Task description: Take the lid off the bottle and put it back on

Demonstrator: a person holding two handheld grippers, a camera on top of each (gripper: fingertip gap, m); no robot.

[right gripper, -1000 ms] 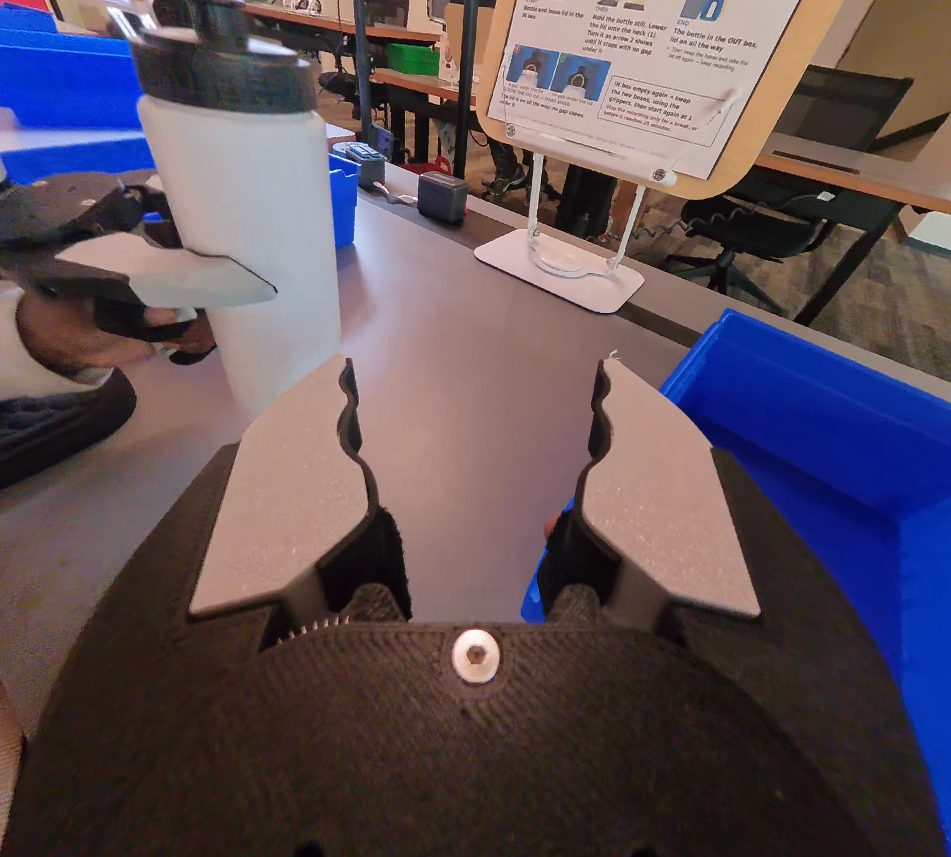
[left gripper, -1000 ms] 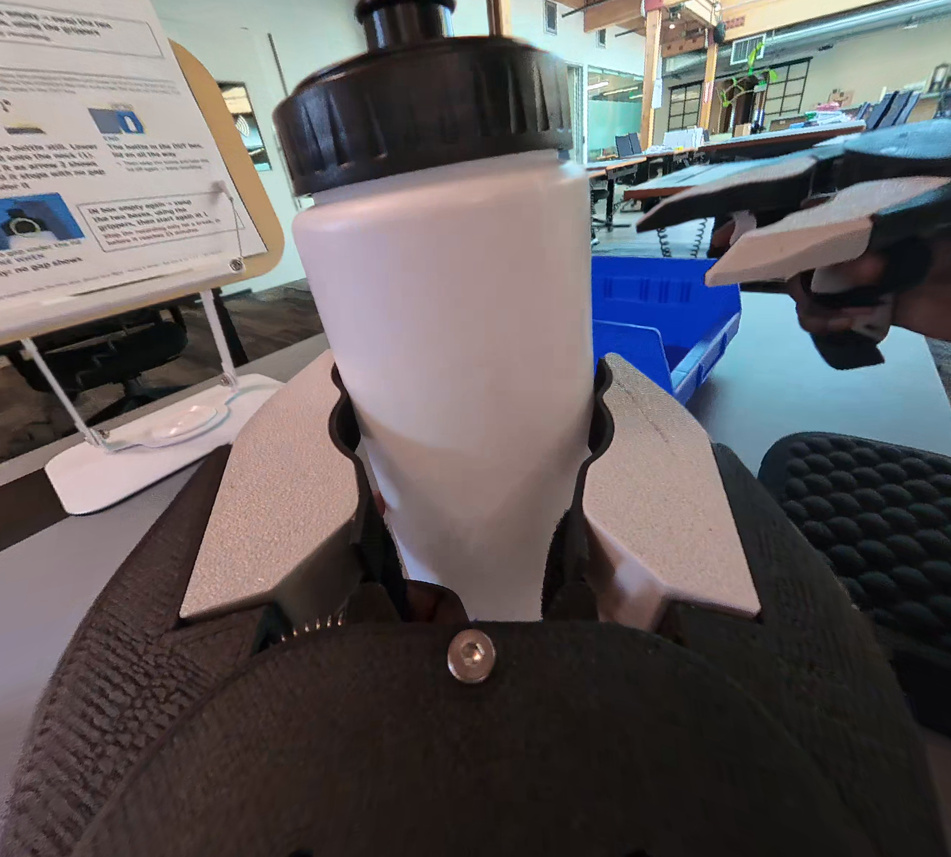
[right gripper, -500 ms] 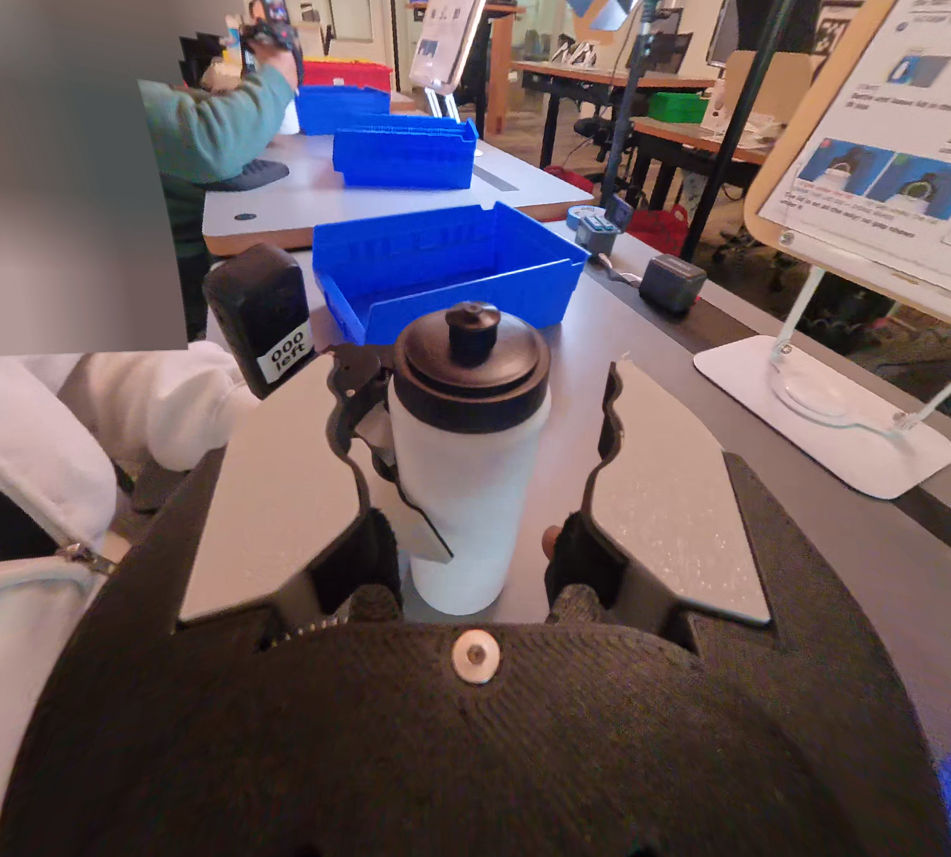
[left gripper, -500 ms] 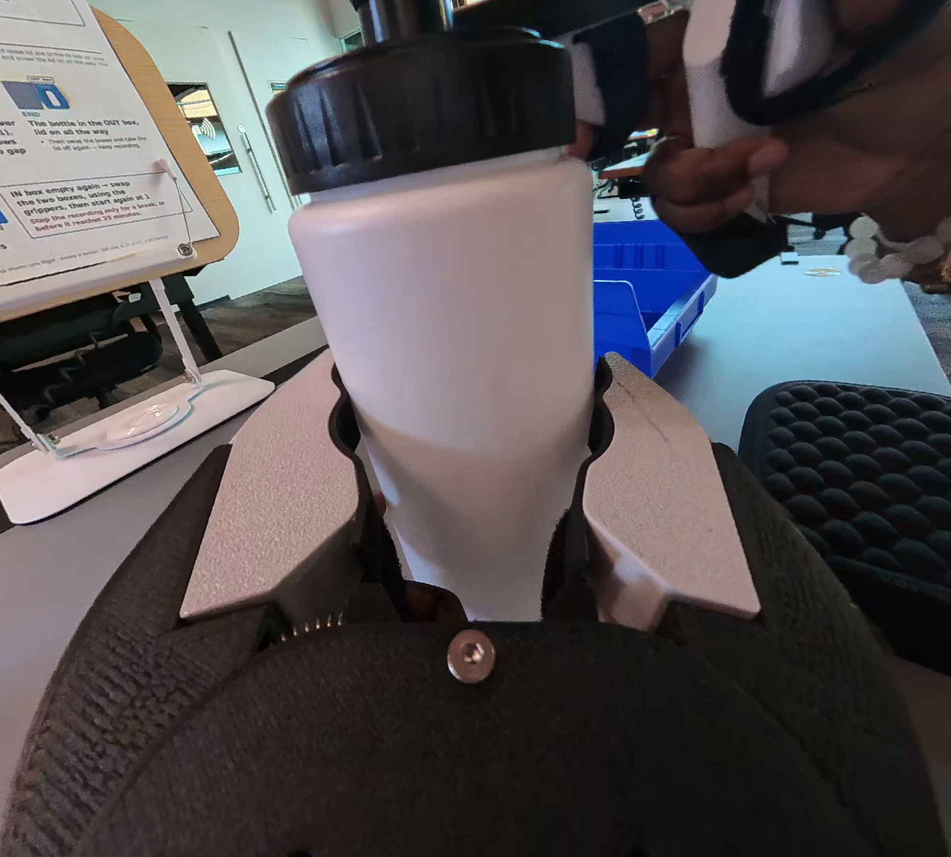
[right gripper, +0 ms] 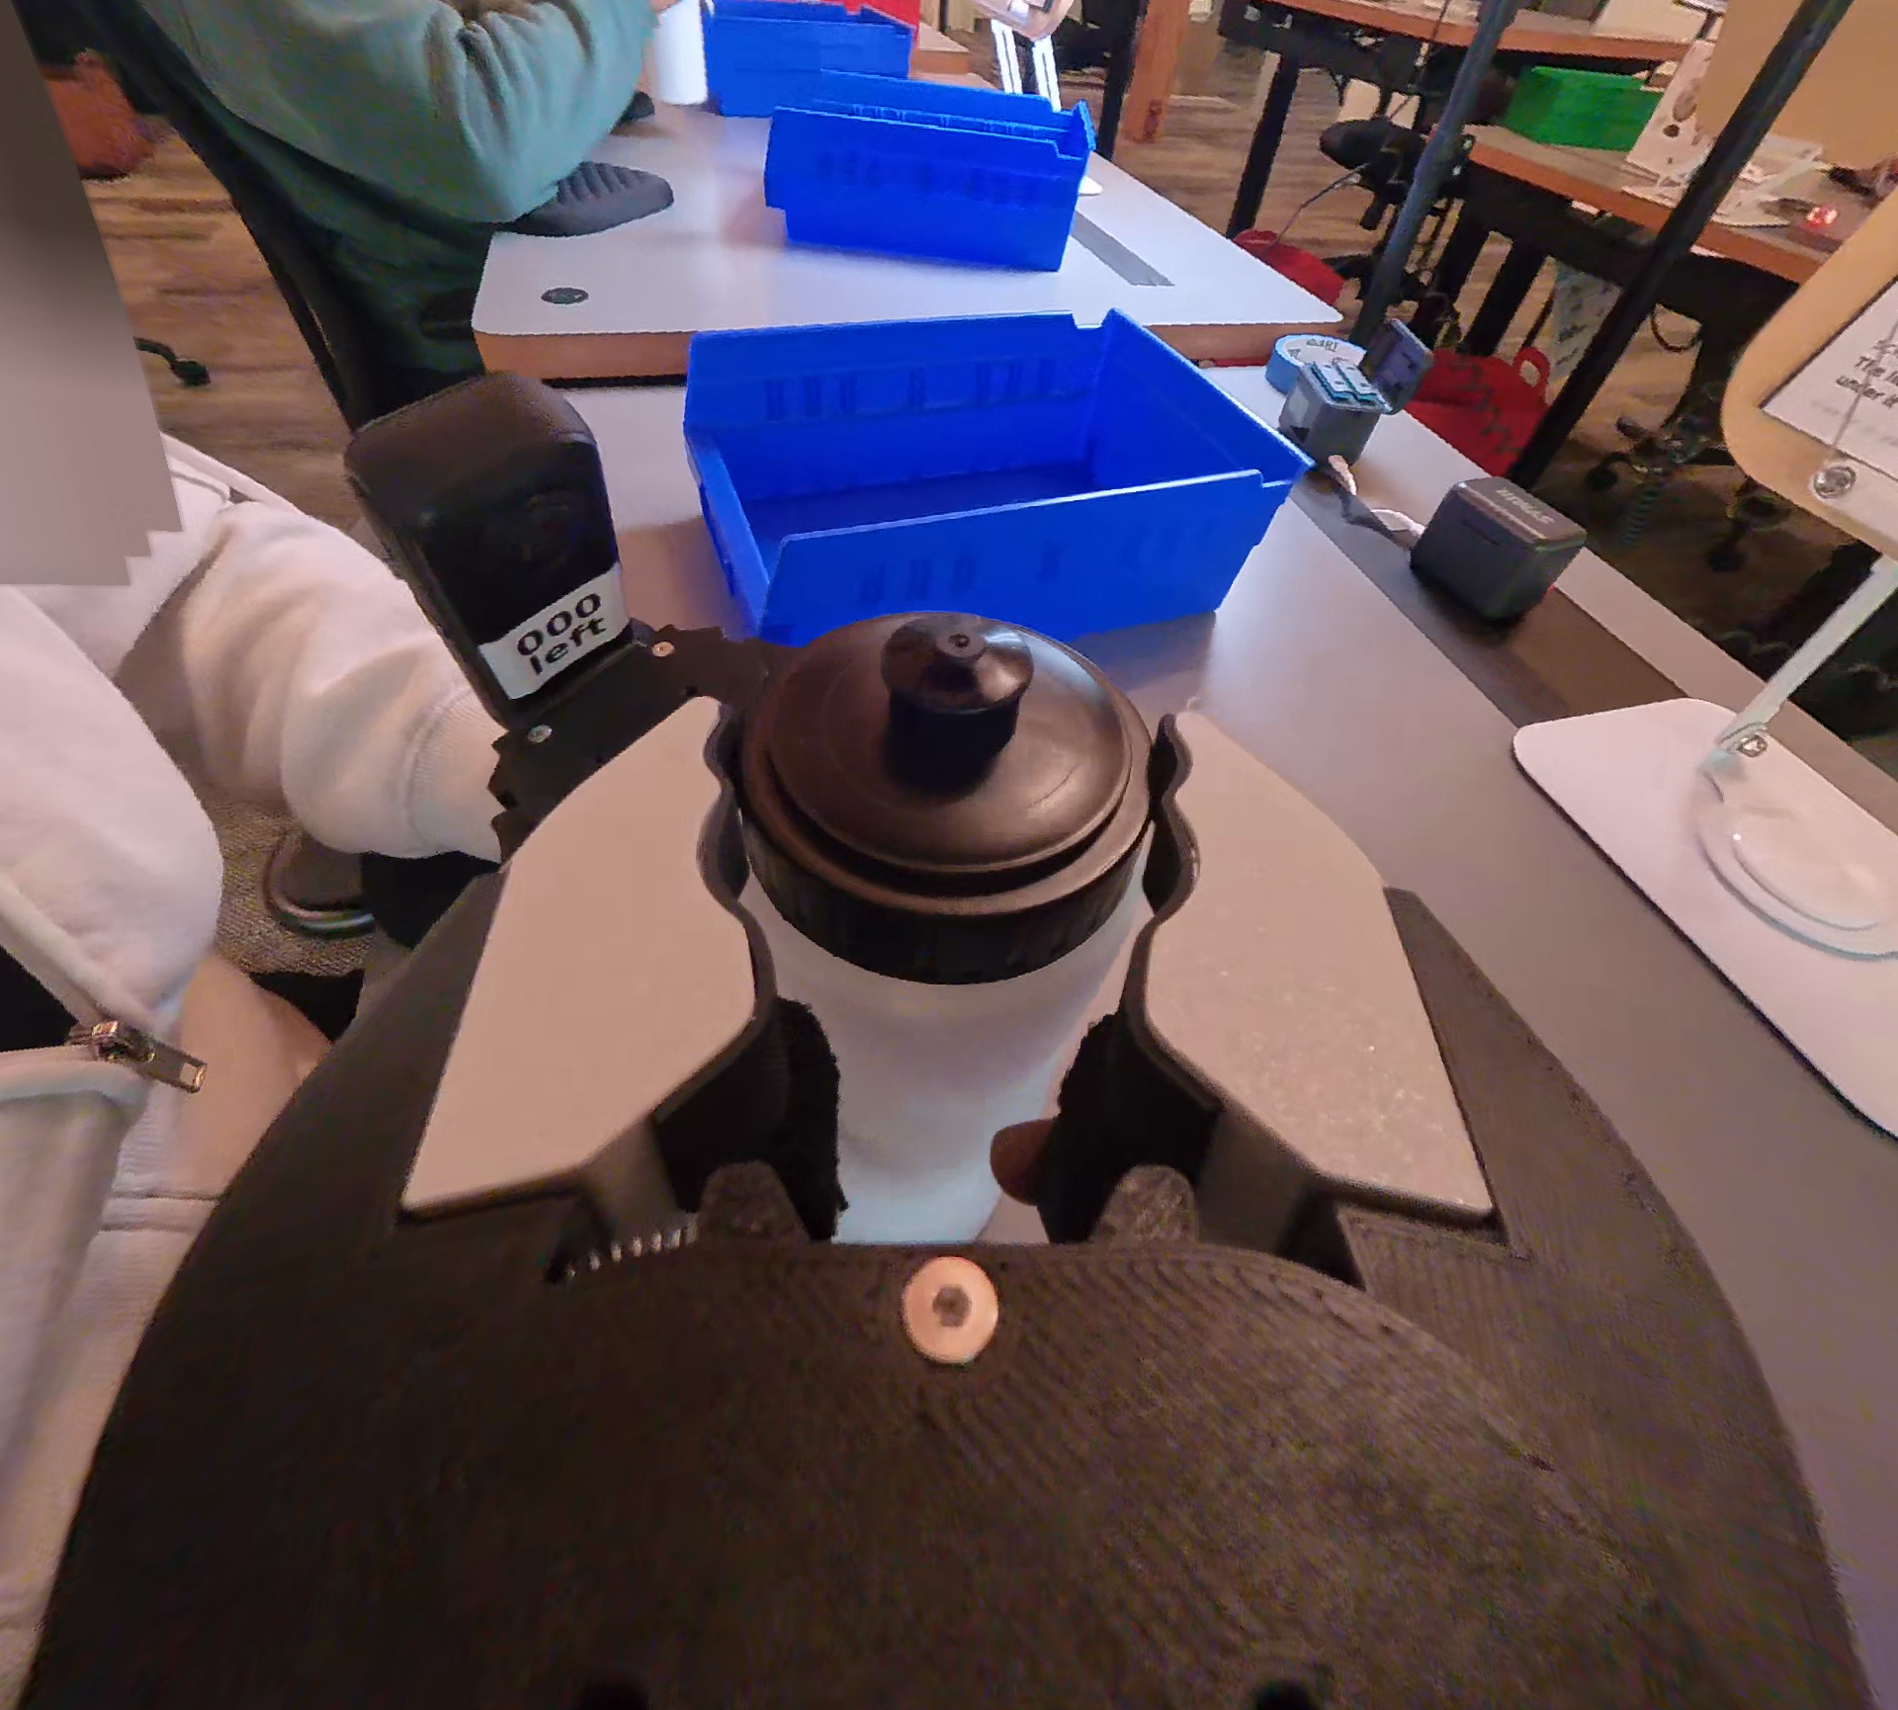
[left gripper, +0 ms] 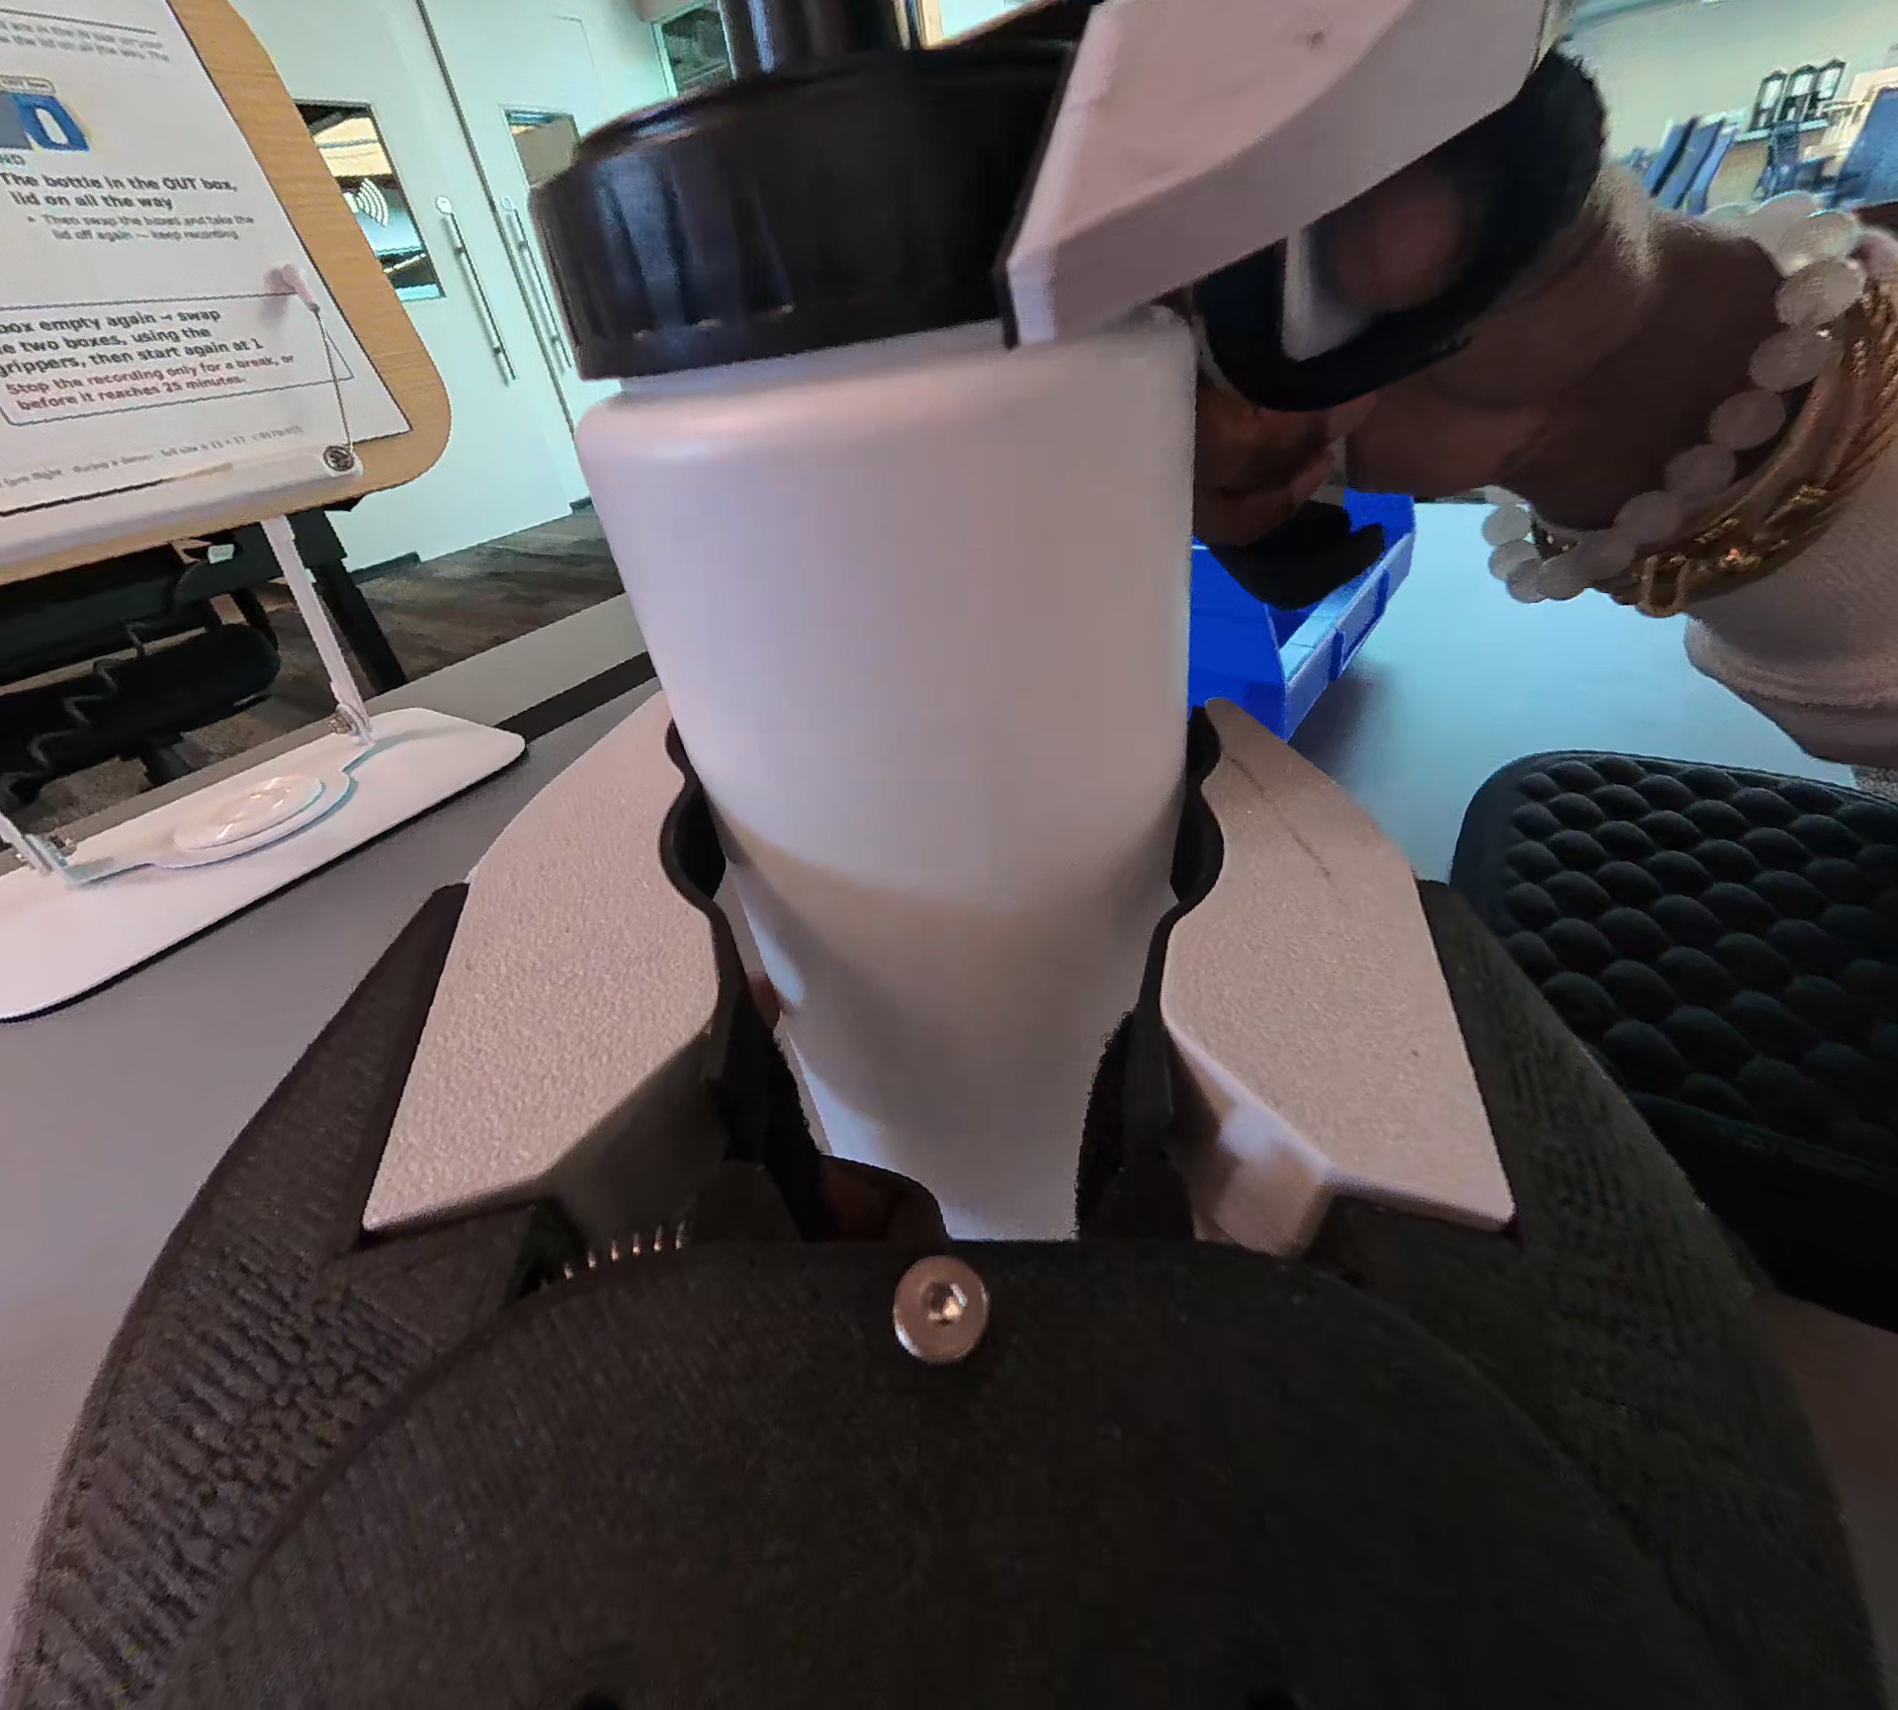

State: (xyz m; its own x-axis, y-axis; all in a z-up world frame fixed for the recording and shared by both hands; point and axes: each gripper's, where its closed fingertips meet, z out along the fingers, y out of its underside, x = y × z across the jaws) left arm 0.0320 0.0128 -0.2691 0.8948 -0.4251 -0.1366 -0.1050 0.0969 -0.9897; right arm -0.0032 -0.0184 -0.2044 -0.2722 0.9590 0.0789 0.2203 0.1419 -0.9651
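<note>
A white bottle point(left gripper: 904, 634) stands upright over the grey tabletop point(right gripper: 1387, 736), clamped low on its body by the left hand-held gripper point(left gripper: 940, 839). The right hand-held gripper point(right gripper: 940, 798) brackets the black lid point(right gripper: 940, 798), still seated on the neck, its fingers point(right gripper: 1263, 932) against the lid's ribbed rim. A blue bin point(right gripper: 976, 480) sits just beyond, with an instruction board point(left gripper: 154, 244) at far left.

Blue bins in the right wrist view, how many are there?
3. The nearest blue bin sits on the grey table just beyond the bottle; a second and a third stand on the next table. More may be hidden.
</note>
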